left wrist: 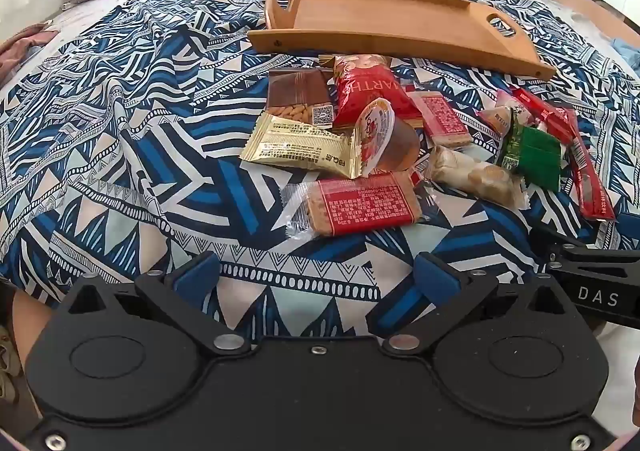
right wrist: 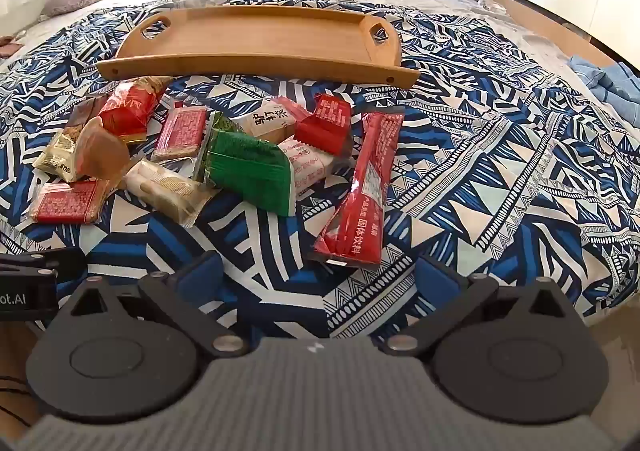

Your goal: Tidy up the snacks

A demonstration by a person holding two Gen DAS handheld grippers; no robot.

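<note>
On the bed's blue patterned blanket there's a loose heap of snack packets sitting just in front of an empty bamboo tray, pretty clearly where they're meant to end up. Left gripper and right gripper both hang spread wide with nothing in them, angled down at the pile. The long red drink-mix sachet lies nearest the right one, so I'd guess it goes first.

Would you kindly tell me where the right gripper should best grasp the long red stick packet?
Probably across the long red stick packet's narrow middle, coming from above with jaws spanning its width: it lies flat and lengthwise toward the right gripper, its right side clear.
</note>
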